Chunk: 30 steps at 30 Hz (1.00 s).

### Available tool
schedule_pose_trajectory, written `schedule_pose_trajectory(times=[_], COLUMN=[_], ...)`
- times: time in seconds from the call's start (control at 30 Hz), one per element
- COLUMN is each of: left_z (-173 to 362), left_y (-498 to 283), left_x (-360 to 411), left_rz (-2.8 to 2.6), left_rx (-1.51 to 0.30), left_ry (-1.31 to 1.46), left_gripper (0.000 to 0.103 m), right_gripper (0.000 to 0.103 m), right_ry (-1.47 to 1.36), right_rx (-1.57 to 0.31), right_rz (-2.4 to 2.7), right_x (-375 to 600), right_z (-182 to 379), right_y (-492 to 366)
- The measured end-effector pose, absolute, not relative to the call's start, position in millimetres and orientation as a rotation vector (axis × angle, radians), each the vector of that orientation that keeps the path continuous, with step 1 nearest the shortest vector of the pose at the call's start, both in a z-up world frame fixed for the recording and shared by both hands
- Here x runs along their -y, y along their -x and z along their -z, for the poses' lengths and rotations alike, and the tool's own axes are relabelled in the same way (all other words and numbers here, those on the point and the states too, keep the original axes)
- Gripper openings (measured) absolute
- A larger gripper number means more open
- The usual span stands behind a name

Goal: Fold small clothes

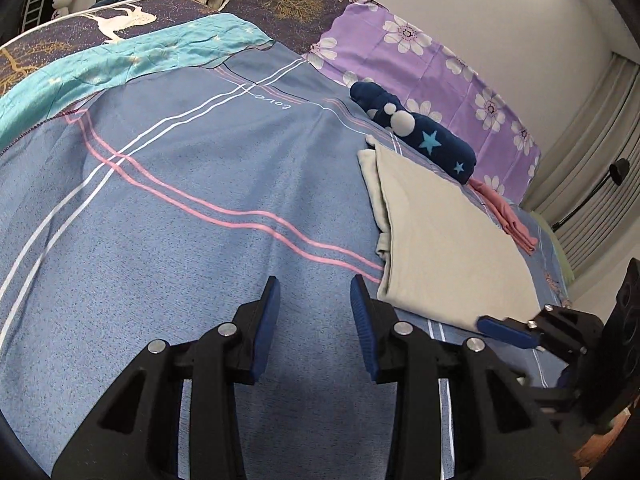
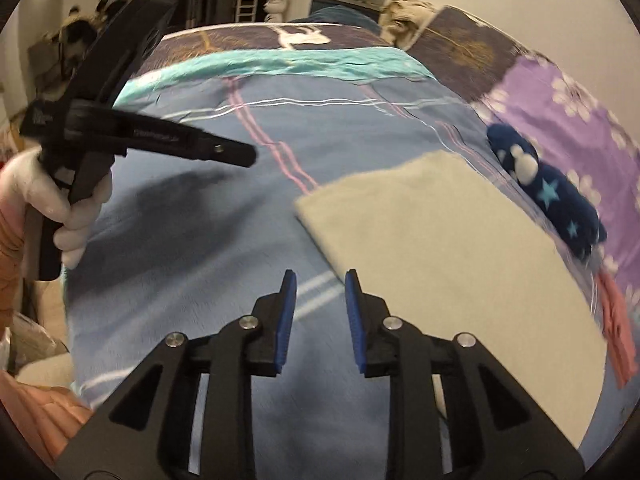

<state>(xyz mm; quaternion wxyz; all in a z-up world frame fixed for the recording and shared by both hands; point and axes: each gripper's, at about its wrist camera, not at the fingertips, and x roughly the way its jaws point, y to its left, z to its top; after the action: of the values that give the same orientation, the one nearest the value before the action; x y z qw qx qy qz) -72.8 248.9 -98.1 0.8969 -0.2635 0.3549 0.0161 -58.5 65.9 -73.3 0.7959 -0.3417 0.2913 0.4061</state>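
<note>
A folded pale beige garment point(image 1: 448, 236) lies flat on the blue striped bedsheet point(image 1: 180, 208); it also shows in the right wrist view point(image 2: 448, 264). My left gripper point(image 1: 314, 292) is open and empty, over the bare sheet just left of the garment's near corner. My right gripper point(image 2: 318, 280) is open and empty, at the garment's near left edge; it also shows in the left wrist view point(image 1: 508, 330), at the garment's near right corner. The left gripper's body point(image 2: 152, 136) shows in the right wrist view, held by a white-gloved hand.
A rolled dark blue garment with stars point(image 1: 420, 128) and a folded pink garment point(image 1: 508, 216) lie behind the beige one. A purple flowered pillow point(image 1: 424, 60) lies at the far right, a turquoise and dark patterned quilt point(image 1: 120, 52) along the far edge.
</note>
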Motion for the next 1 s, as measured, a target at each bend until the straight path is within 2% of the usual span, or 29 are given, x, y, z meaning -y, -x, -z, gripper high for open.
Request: schedule_pose_trajectory(times=[0.2, 0.33, 0.43, 0.47, 0.5, 0.53, 0.67, 0.8, 1.0], left_z=[96.6, 96.4, 97.1, 97.7, 98.3, 98.3, 94.8, 90.6, 109.1], left_y=[72.2, 63.5, 56.0, 54.0, 52.2, 51.0, 45.1, 24.4, -43.3], left_x=[-266.3, -269.4, -271.5, -272.6, -273.8, -274.6, -275.9, -276.2, -271.0], left_rz=[-0.015, 0.018, 0.025, 0.027, 0.032, 0.038, 0.070, 0.133, 0.330], left_rx=[-0.712, -0.705, -0.713, -0.716, -0.718, -0.719, -0.724, -0.734, -0.830], left_ry=[0.573, 0.578, 0.571, 0.578, 0.586, 0.591, 0.588, 0.595, 0.727], left_gripper=[0.037, 0.038, 0.038, 0.038, 0.038, 0.038, 0.038, 0.038, 0.038], right_gripper=[0.028, 0.034, 0.033, 0.025, 0.010, 0.007, 0.004, 0.004, 0.004], right_ry=[0.970, 1.098, 1.133, 1.136, 1.138, 1.129, 0.809, 0.449, 0.399], right_rx=[-0.524, -0.440, -0.375, -0.366, -0.368, -0.373, -0.429, -0.578, -0.604], right_rz=[-0.733, -0.652, -0.623, -0.623, -0.627, -0.628, -0.701, -0.775, -0.793], right_x=[-103.9, -118.0, -127.4, -129.6, -130.5, -131.1, -104.6, -70.6, -69.1], right_z=[100.1, 118.9, 125.6, 127.0, 128.6, 129.5, 81.8, 38.6, 35.2], right_y=[62.8, 61.4, 59.1, 57.3, 55.0, 51.4, 31.8, -0.5, -0.6])
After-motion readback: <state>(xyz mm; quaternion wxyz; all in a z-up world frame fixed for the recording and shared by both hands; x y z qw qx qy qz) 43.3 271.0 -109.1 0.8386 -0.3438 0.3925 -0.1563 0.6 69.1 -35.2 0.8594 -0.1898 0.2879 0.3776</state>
